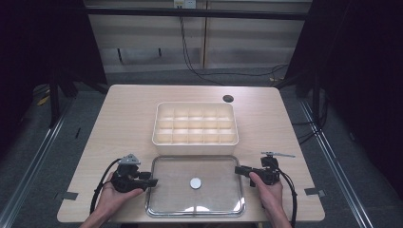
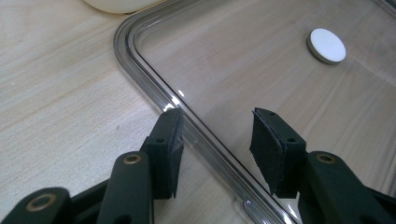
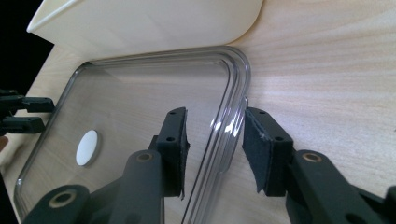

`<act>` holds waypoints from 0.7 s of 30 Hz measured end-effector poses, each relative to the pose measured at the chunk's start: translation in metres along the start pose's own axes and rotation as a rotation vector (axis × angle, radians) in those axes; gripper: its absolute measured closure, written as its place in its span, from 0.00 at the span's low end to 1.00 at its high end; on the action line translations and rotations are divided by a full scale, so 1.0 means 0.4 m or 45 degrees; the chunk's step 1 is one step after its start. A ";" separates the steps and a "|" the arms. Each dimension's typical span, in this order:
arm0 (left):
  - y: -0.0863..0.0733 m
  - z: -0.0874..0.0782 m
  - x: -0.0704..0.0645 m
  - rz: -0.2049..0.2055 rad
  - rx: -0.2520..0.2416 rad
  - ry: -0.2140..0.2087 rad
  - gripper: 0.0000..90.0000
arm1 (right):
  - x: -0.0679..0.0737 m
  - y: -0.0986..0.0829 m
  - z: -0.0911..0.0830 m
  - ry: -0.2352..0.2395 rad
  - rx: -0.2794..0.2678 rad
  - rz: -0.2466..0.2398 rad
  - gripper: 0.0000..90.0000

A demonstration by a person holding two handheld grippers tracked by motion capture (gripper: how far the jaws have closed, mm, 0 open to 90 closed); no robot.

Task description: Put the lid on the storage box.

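- Left gripper [image 1: 153, 182]: jaws spread wide, straddling the left rim of the clear lid [image 1: 166, 199]. In the left gripper view [image 2: 217, 116] one pad sits outside the rim over bare table, the other inside over the clear panel; neither pad visibly presses the rim.
- Right gripper [image 1: 236, 169]: jaws likewise apart, set astride the lid's right rim [image 3: 229, 126]. In the right gripper view [image 3: 215, 116] one pad is over the panel, the other over the wooden table [image 3: 327, 70]. Contact with the rim cannot be judged.
- Clear lid lies flat on the table, between the two grippers, each holding station at an opposite short edge.
- White round knob [image 1: 195, 183] sits at the lid's centre, roughly midway between the grippers; ahead and to the right of the left jaws [image 2: 327, 45], ahead and to the left of the right jaws [image 3: 88, 147].
- Cream divided box [image 1: 195, 142]: beyond both grippers, just past the lid's far edge; its compartments look empty.
- Left gripper tips appear across the lid in the right gripper view [image 3: 28, 114].
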State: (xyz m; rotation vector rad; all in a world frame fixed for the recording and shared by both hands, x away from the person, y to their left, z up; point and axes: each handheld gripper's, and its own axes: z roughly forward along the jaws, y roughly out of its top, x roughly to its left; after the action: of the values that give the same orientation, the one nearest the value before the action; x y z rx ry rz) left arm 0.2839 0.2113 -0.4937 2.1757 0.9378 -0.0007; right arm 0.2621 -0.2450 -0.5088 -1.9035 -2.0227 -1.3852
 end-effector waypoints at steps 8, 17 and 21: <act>0.000 0.000 0.001 0.003 0.000 -0.001 0.60 | -0.011 -0.003 0.003 0.099 0.000 0.056 0.67; 0.000 0.001 0.001 0.003 -0.002 -0.002 0.60 | -0.001 0.002 -0.004 0.147 -0.005 0.013 0.67; 0.000 0.000 0.000 0.004 -0.001 0.000 0.60 | 0.000 0.001 -0.002 0.185 0.005 0.008 0.67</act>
State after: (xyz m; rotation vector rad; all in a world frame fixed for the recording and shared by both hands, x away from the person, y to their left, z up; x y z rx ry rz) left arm 0.2840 0.2113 -0.4939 2.1765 0.9340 0.0012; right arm 0.2621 -0.2454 -0.5080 -1.7499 -1.9500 -1.4701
